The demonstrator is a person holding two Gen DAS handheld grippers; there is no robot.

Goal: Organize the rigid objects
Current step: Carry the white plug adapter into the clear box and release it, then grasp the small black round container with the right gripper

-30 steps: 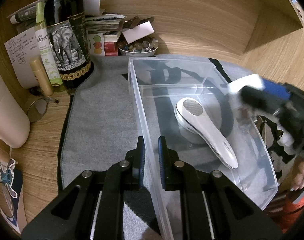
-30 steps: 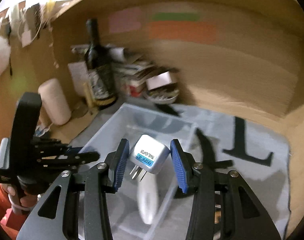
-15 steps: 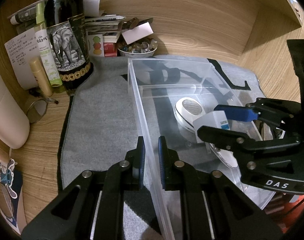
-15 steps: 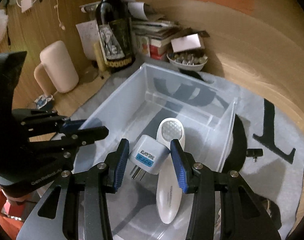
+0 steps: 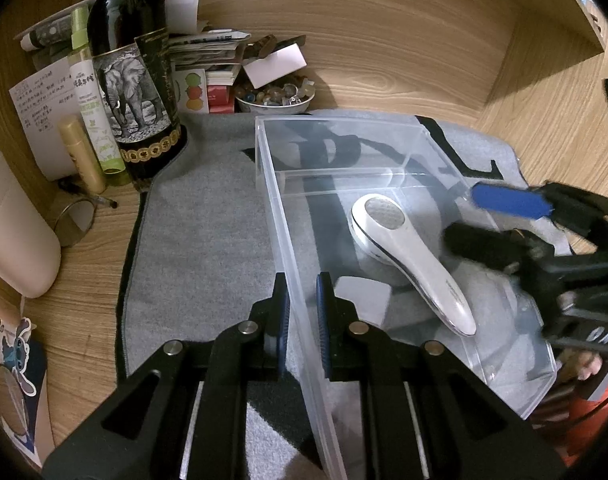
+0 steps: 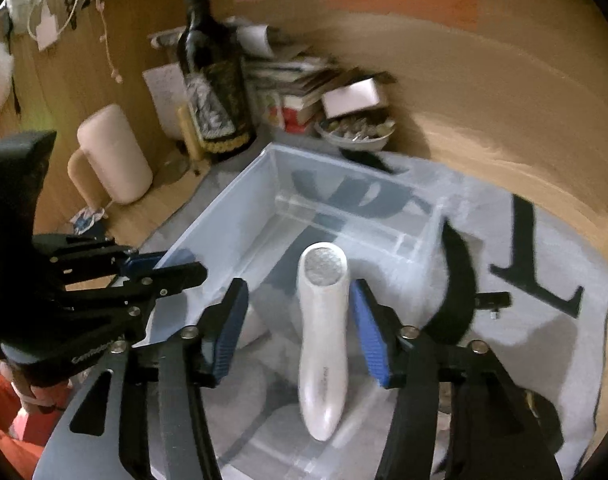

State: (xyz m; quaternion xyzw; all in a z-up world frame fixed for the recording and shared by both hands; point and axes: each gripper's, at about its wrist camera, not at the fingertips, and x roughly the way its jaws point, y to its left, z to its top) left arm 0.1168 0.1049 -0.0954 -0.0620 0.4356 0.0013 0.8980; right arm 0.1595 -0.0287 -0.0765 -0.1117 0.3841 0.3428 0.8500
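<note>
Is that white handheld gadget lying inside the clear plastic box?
Yes, the white handheld gadget lies flat on the clear plastic box's floor.

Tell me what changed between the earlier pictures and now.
The right gripper let go of the white travel adapter; its jaws are opening, and the adapter lies in the clear bin beside the white handheld device. The left gripper stays clamped on the bin wall.

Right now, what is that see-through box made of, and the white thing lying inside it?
The see-through box looks like clear hard plastic: the grey mat shows through its thin, stiff, glossy walls. The white thing seems to be smooth, shiny plastic, since light glints along its handle. Its round head carries a silvery mesh patch that may be metal, though the look leaves that open.
</note>
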